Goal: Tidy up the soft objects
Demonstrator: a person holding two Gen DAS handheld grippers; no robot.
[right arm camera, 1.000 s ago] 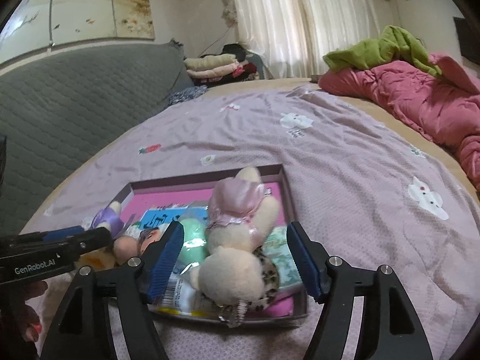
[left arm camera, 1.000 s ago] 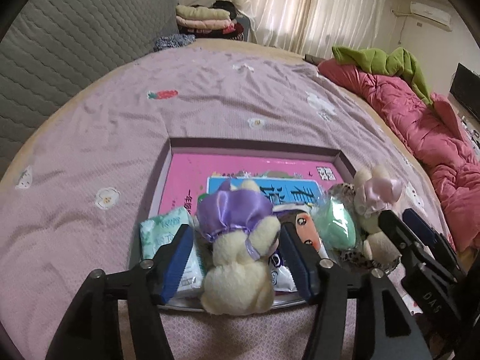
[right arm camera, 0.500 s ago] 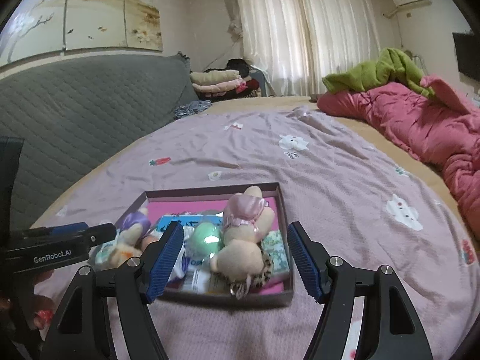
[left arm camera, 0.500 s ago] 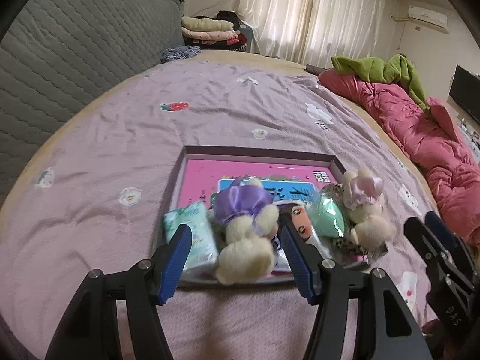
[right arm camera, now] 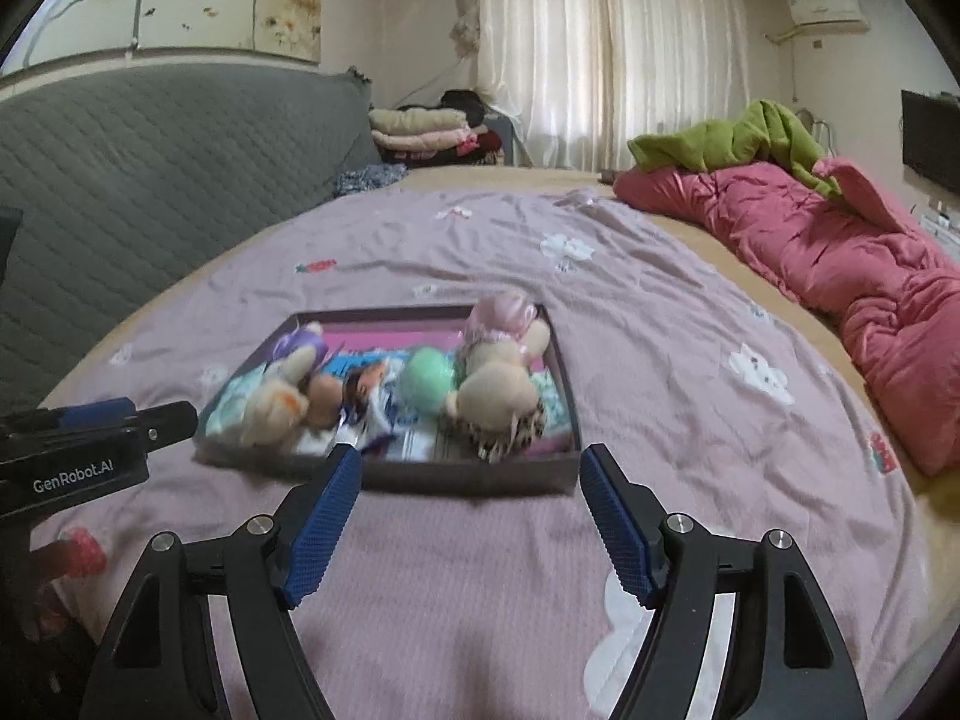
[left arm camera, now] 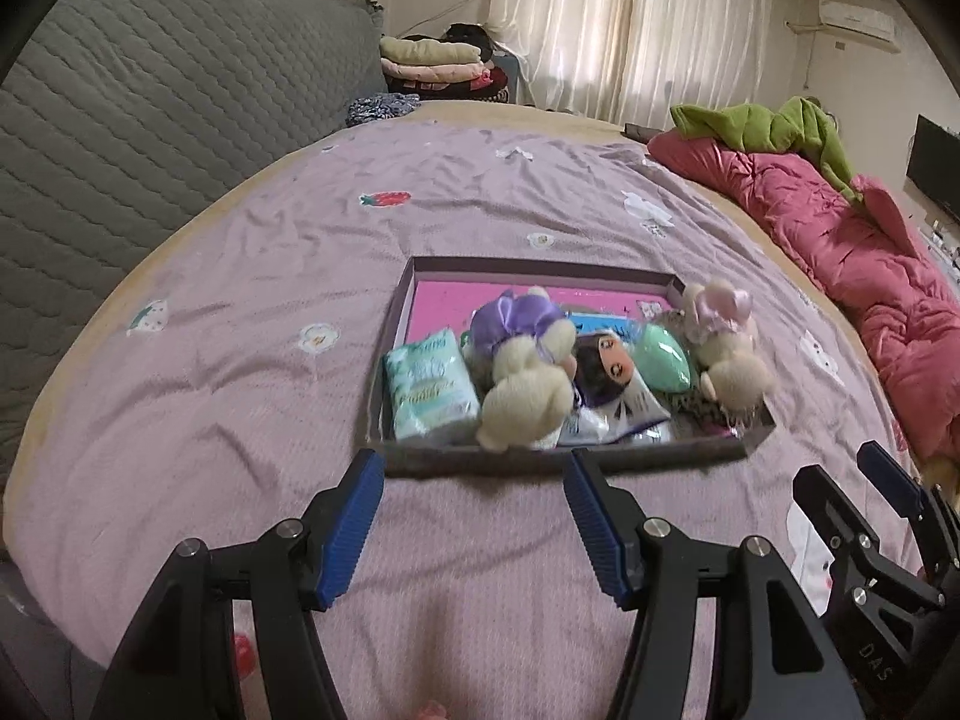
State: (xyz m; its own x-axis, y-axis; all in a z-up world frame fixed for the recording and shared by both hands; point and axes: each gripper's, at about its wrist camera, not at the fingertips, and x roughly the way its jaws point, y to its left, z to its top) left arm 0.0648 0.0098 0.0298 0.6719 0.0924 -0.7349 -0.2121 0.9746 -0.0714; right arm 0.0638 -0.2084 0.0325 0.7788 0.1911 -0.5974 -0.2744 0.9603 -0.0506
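Both hand-held grippers, left [left arm camera: 471,483] and right [right arm camera: 468,477], hang wide open and empty before a toy-filled box [left arm camera: 564,456] on the bed [left arm camera: 240,360].

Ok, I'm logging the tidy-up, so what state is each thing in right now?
left claw: open, empty, short of the tray.
right claw: open, empty, short of the tray.
tray: uncovered, flat on the bed, crowded.
purple-dressed plush: lying in the tray, overhanging the near wall.
pink-dressed plush: lying at the tray's right end.
tissue pack: sealed, at the tray's left end.
green egg-shaped toy: between the plushes.
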